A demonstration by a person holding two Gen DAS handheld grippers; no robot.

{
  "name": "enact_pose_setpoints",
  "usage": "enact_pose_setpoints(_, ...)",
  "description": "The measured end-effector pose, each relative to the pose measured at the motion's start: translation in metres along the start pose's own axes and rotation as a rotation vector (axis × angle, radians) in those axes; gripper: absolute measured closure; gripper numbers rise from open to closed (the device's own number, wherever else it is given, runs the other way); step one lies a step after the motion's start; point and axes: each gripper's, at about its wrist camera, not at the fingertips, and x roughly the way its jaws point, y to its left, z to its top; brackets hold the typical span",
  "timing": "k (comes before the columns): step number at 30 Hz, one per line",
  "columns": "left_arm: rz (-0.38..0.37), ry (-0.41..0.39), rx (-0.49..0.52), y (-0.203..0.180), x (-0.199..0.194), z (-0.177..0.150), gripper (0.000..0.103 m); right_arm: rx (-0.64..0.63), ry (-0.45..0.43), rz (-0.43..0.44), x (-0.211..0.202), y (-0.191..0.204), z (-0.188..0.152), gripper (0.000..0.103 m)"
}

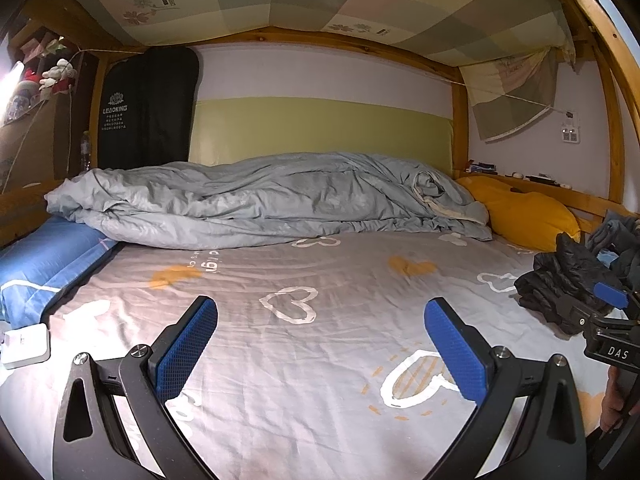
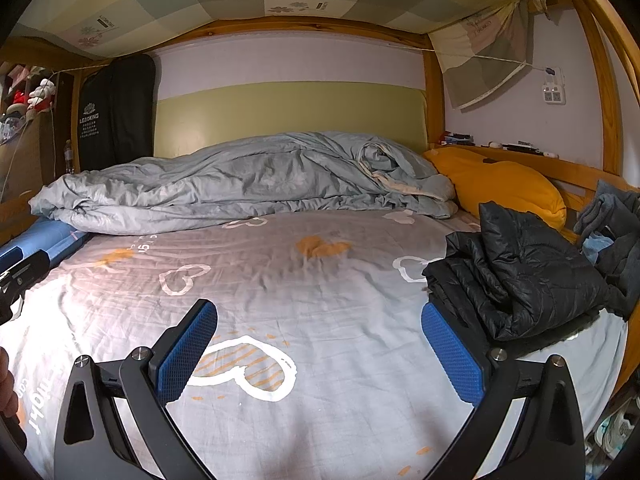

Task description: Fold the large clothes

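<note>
1. The left gripper (image 1: 320, 344) hangs over the grey heart-print bedsheet (image 1: 312, 280), its blue-padded fingers (image 1: 188, 344) spread wide with nothing between them.
2. The right gripper (image 2: 320, 344) hangs over the same bedsheet (image 2: 280, 280), jaws likewise wide apart and holding nothing; its right finger (image 2: 452, 356) sits just beside the near edge of the black puffer jacket (image 2: 520, 276).
3. In the right wrist view the jacket lies in a rumpled heap on the sheet at about 3 o'clock; in the left wrist view the jacket (image 1: 560, 280) shows at 3 o'clock, with the right gripper (image 1: 612, 320) in front of it at the frame edge.
4. A bunched grey duvet (image 1: 260, 200) stretches across the far side of the bed at 12 o'clock.
5. A yellow pillow (image 2: 504, 188) sits at about 2 o'clock, behind the jacket.
6. A blue pillow (image 1: 44, 264) lies at 9 o'clock in the left view.
7. More dark clothing (image 2: 616, 232) is piled beyond the jacket at the right edge.
</note>
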Motion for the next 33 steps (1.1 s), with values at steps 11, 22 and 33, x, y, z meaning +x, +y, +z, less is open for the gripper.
enact_pose_setpoints(11, -0.007, 0.001, -0.01, 0.0, -0.001, 0.0, 0.0, 0.006, 0.001, 0.0, 0.002, -0.005, -0.001, 0.0)
enact_pose_setpoints(22, -0.002, 0.004, -0.01, -0.003, 0.0, -0.001, 0.0, -0.002, 0.006, 0.016, 0.004, -0.008, 0.0, 0.0)
enact_pose_setpoints(33, 0.003, 0.011, -0.009, -0.005, 0.002, -0.002, 0.0, -0.011, 0.009, 0.012, 0.01, -0.012, 0.001, 0.0)
